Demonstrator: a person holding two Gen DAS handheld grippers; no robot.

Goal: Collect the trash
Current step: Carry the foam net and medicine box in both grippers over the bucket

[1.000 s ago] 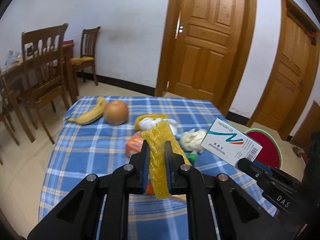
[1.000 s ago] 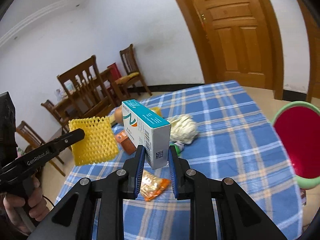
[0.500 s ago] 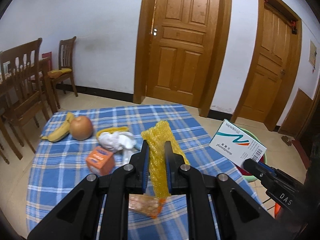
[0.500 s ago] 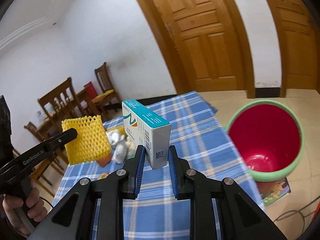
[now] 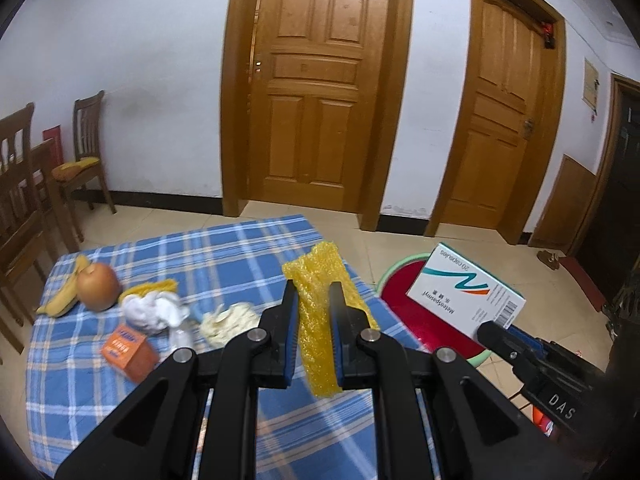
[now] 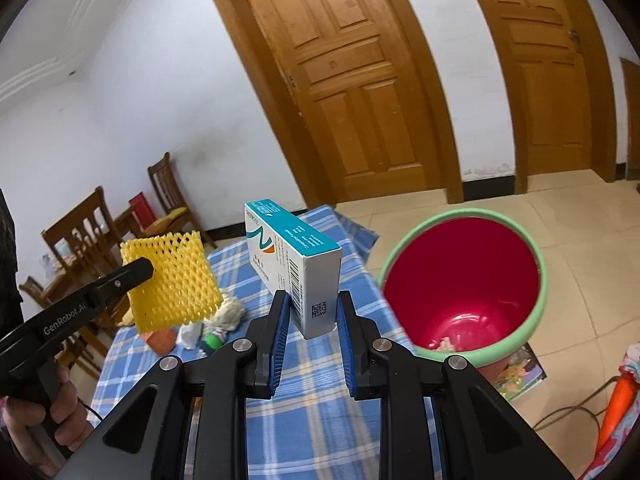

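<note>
**Both grippers loaded beside the bin**

The left gripper [image 5: 313, 296] is clamped on a yellow foam net [image 5: 320, 320], held above the checked tablecloth [image 5: 224, 252]. The right gripper [image 6: 311, 304] pinches a medicine box [image 6: 298, 268] upright by its barcode end. In the right wrist view the red bin [image 6: 460, 280] (green-rimmed, scraps at the bottom) stands on the floor at three o'clock of the box. More litter, a banana [image 5: 66, 300] and an orange carton [image 5: 130, 347] lie on the cloth.

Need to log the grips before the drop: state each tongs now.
Left tongs: shut on the yellow foam mesh fruit sleeve.
Right tongs: shut on the white and teal cardboard medicine box.
</note>
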